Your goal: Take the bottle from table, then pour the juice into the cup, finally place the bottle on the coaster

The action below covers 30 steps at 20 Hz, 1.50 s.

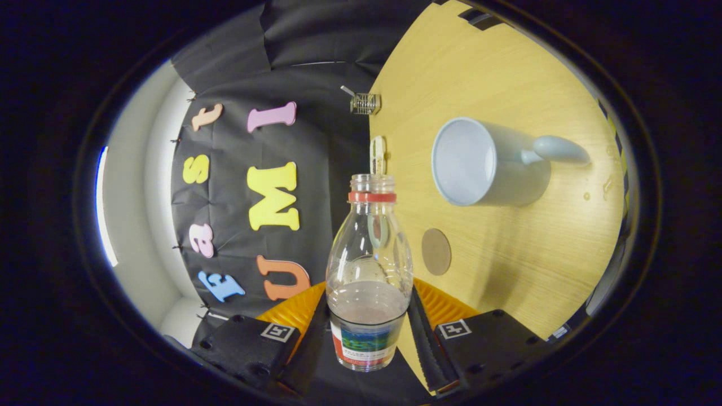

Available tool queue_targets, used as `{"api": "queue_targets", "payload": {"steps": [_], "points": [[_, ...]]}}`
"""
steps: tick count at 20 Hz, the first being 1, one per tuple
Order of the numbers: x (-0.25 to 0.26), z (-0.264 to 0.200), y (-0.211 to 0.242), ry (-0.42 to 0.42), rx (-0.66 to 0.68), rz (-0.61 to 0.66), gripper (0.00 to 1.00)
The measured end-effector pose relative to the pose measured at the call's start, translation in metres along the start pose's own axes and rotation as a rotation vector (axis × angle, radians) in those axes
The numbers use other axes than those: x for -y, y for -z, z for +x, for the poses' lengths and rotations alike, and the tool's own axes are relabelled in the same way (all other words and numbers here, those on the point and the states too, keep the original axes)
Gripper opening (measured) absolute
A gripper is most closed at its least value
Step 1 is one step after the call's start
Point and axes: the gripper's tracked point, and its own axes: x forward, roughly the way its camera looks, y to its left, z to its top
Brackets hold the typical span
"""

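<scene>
We see the table (507, 270) filling the right of the frame. The cup (485, 163) lies upper right of the bottle (369, 276), mouth toward us. The coaster (436, 251) sits just right of the bottle. The gripper (369, 332) is clamped on the clear, uncapped bottle, lower centre, juice low.

The gripper (369, 327) had two big blocks with screws. Each block wore a small square tag.
</scene>
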Motion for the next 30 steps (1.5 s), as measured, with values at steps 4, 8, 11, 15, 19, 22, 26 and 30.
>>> {"api": "queue_targets", "payload": {"steps": [4,8,11,15,19,22,26,30], "points": [[-0.003,-0.002,-0.006,-0.008,0.006,0.046,0.77],[-0.005,-0.002,-0.009,-0.012,0.004,0.095,0.77],[-0.005,-0.002,-0.011,-0.012,0.008,0.136,0.77],[-0.006,-0.003,-0.009,-0.011,0.003,0.155,0.77],[-0.004,-0.006,-0.006,-0.016,0.003,0.173,0.77],[-0.005,-0.01,-0.012,-0.032,0.019,0.196,0.77],[-0.01,-0.013,-0.015,-0.051,0.03,0.244,0.77],[-0.012,-0.012,-0.016,-0.051,0.026,0.237,0.77]]}}
